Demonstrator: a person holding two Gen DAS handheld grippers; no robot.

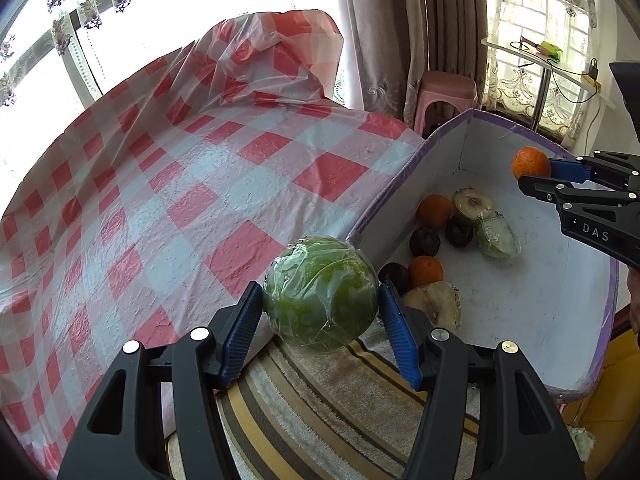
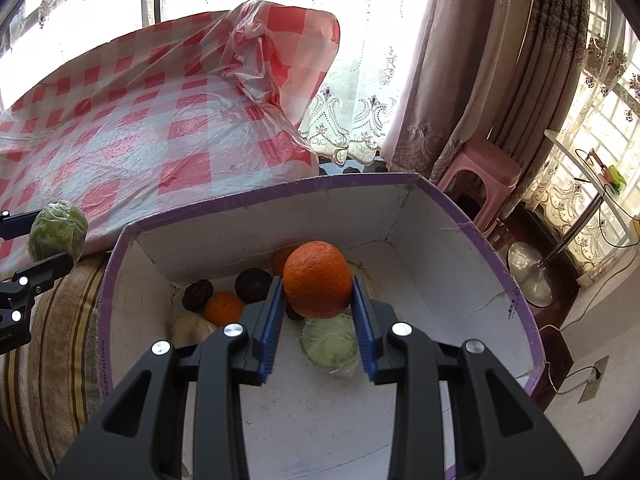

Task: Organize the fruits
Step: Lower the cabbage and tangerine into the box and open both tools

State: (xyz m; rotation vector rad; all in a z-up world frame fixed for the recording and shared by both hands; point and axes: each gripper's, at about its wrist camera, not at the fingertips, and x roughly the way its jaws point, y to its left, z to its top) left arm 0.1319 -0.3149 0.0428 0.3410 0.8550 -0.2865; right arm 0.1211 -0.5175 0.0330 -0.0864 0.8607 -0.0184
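Note:
My left gripper (image 1: 321,304) is shut on a green fruit wrapped in clear film (image 1: 320,294), held above the striped towel (image 1: 320,396) just left of the white box (image 1: 520,308). It also shows in the right wrist view (image 2: 58,234). My right gripper (image 2: 318,300) is shut on an orange (image 2: 318,278) and holds it above the inside of the box (image 2: 440,248); the orange also shows in the left wrist view (image 1: 531,163). In the box lie two oranges (image 1: 434,210), dark round fruits (image 1: 425,241), a wrapped green fruit (image 2: 330,342) and pale cut fruits (image 1: 434,304).
A red and white checked plastic cloth (image 1: 180,184) covers the table left of the box and rises in a fold at the back. A pink stool (image 2: 484,176), curtains and a floor fan base (image 2: 528,276) stand beyond the box.

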